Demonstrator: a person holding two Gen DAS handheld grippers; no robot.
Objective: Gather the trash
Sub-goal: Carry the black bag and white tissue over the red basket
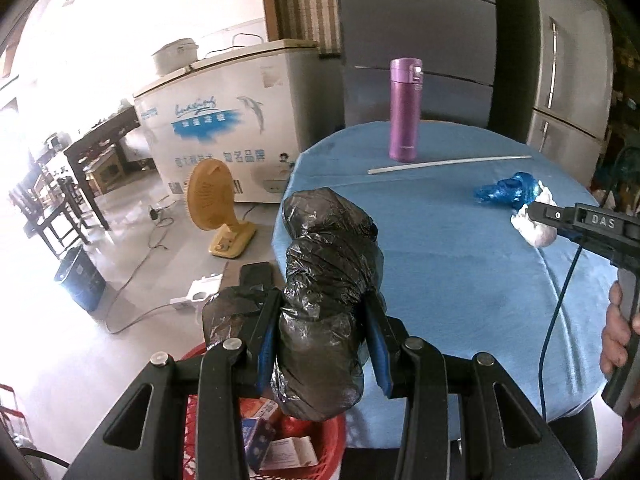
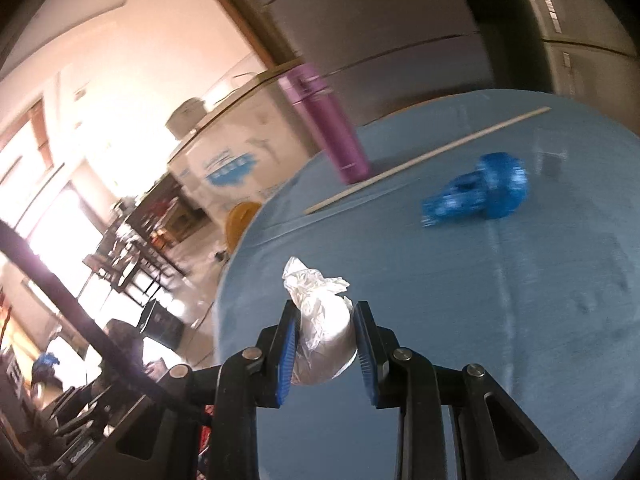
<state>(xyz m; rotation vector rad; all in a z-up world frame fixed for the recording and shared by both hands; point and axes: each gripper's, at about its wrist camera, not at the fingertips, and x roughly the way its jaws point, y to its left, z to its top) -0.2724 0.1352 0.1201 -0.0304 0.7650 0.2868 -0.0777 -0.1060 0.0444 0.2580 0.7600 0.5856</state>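
Left claw: blue pads clamped on a crumpled black plastic bag; the bundle stands up between the fingers and bulges above them. Claw hangs off the tabletop's near-left edge, directly above a red basket on the floor that holds cartons and paper scraps.

Right claw: closed on a white crumpled wad, which looks like thin plastic or tissue; cannot tell which. The wad sticks forward out of the pads, over the blue tabletop. In the left wrist view the same wad shows at the tip of the right claw, at the tabletop's right side.

Just beyond the white wad: a crumpled blue plastic bag lying on the cloth, ungripped.

Farther back: a long thin white stick lying flat across the cloth; right behind it a purple flask, upright, lid closed.

Floor at left, beyond the basket: yellow fan, dark bin, white chest freezer behind them.
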